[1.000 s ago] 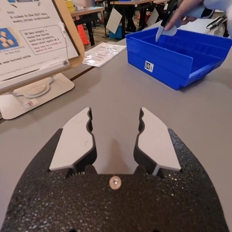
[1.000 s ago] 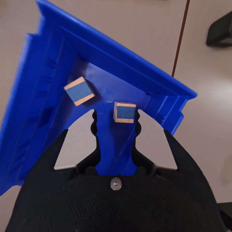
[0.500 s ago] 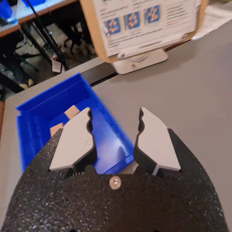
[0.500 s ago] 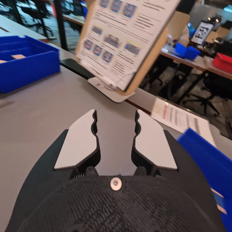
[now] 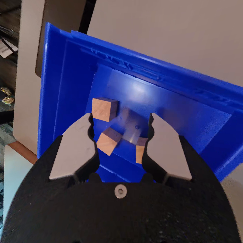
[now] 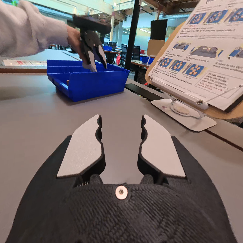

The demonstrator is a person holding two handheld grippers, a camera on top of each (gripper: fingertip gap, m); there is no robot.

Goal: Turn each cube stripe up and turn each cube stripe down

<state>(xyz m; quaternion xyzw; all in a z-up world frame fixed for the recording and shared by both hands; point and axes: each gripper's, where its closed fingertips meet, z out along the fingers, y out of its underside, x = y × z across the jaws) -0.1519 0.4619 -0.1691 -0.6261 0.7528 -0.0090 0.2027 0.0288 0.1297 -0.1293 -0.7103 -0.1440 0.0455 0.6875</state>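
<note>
Grey tabletop [image 6: 39, 118] in an open office, desks and chairs behind. Left gripper [image 5: 121, 115] is hanging over the blue bin [image 5: 52, 92], jaws spread wide, holding nothing, pointing down into it. Between the fingers, at about 7 o'clock from the gap's centre, the middle cube [image 5: 107, 143] is sitting on the bin floor, rotated corner-on to the jaws. At 10 o'clock, just off the left fingertip, the upper cube [image 5: 101, 110] is lying squarer. At 4 o'clock the third cube [image 5: 140, 151] is half hidden behind the right finger. No stripe showing on any visible face, so stripes are likely underneath.

Cubes look like small wooden blocks: probably light, stiff, flat-sided, a bit slick on smooth plastic. Best hold is on two opposite side faces, jaws parallel to them; the middle one needs a wrist twist first or it may skid.

Right gripper [image 6: 121, 118] is resting low over bare table, jaws moderately apart, empty. From there the bin is at 11 o'clock, well apart; instruction stand [image 6: 197, 114] is at 2 o'clock.
</note>
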